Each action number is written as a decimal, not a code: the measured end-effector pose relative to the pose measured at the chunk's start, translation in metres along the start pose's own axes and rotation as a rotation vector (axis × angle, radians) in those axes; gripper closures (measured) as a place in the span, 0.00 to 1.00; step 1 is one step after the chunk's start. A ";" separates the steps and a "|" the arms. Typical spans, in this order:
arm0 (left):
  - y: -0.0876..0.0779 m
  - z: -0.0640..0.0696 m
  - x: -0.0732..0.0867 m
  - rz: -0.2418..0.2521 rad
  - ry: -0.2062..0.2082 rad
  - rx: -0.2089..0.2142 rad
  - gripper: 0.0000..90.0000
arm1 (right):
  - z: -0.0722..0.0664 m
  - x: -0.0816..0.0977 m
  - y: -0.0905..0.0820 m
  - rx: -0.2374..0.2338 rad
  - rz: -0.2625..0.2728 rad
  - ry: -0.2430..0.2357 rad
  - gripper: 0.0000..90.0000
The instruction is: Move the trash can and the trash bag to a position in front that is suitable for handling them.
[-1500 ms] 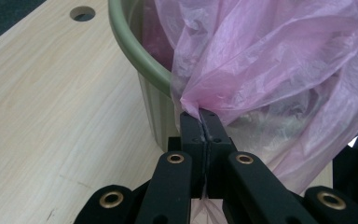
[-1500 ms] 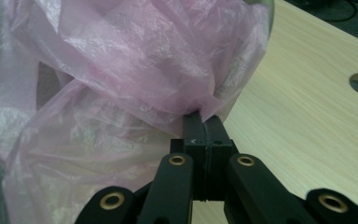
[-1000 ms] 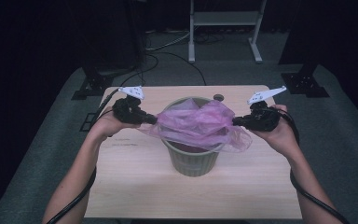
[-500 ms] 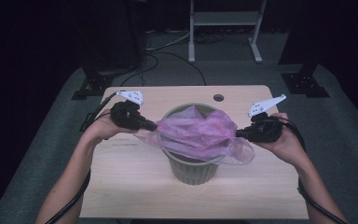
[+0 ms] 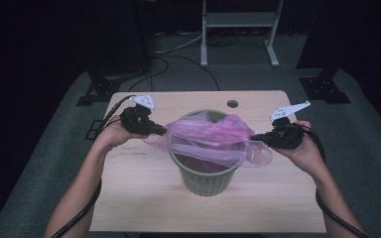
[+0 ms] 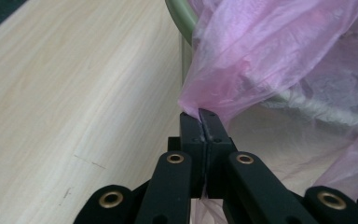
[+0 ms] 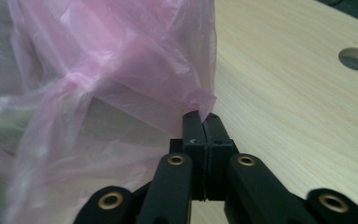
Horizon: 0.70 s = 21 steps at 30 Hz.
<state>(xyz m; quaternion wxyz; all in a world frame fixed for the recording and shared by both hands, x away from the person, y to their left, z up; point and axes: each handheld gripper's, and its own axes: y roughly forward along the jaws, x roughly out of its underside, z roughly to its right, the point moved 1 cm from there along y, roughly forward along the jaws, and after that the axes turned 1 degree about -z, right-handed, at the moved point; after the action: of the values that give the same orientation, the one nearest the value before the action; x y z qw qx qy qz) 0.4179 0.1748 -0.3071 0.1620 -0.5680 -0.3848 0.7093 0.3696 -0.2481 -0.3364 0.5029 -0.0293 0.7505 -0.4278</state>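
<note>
1. The worktop [image 5: 129, 198] is a pale wood board with a round hole [image 5: 232, 104] near its far edge. It stands on grey carpet, with dark stands and cables behind it.
2. A green ribbed bin [image 5: 206, 178] stands upright near the middle of the worktop, a little toward the person's side.
3. A thin pink plastic bag [image 5: 213, 139] is stretched across the mouth of the bin. It drapes over the rim on both sides, and part of it sags down inside. In the left gripper view the bag [image 6: 279, 60] hangs over the bin's green rim [image 6: 179, 18]; in the right gripper view the film [image 7: 102, 70] bunches in loose folds.
4. The person's 2 forearms come in from the near edge, 1 on each side of the bin, with a black cable trailing from each hand.
5. The left gripper [image 5: 158, 131] sits just left of the bin, level with its rim. Its jaws have just eased open a touch, yet in its own view they are still pinched together on the bag's left edge, with film caught between the pads.
6. The right gripper [image 5: 254, 136] sits just right of the bin. Its jaws have loosened slightly too, yet they are still clamped on a corner of the bag's right edge, which pokes out just above the tips.
</note>
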 end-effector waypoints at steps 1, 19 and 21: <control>0.000 0.000 0.000 0.000 0.000 0.000 0.91 | 0.000 0.000 0.000 0.000 0.000 0.000 0.96; -0.030 0.021 -0.015 0.070 0.092 0.037 0.49 | -0.022 -0.018 -0.058 -0.053 0.127 -0.118 0.58; -0.028 0.022 -0.017 0.062 0.104 0.038 0.46 | -0.025 -0.024 -0.055 -0.053 0.116 -0.144 0.55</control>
<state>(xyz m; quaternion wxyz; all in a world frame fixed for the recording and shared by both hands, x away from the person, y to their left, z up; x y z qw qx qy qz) 0.3972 0.1738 -0.2734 0.1707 -0.6126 -0.3444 0.6906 0.3406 -0.2558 -0.2785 0.5784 -0.0298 0.7240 -0.3746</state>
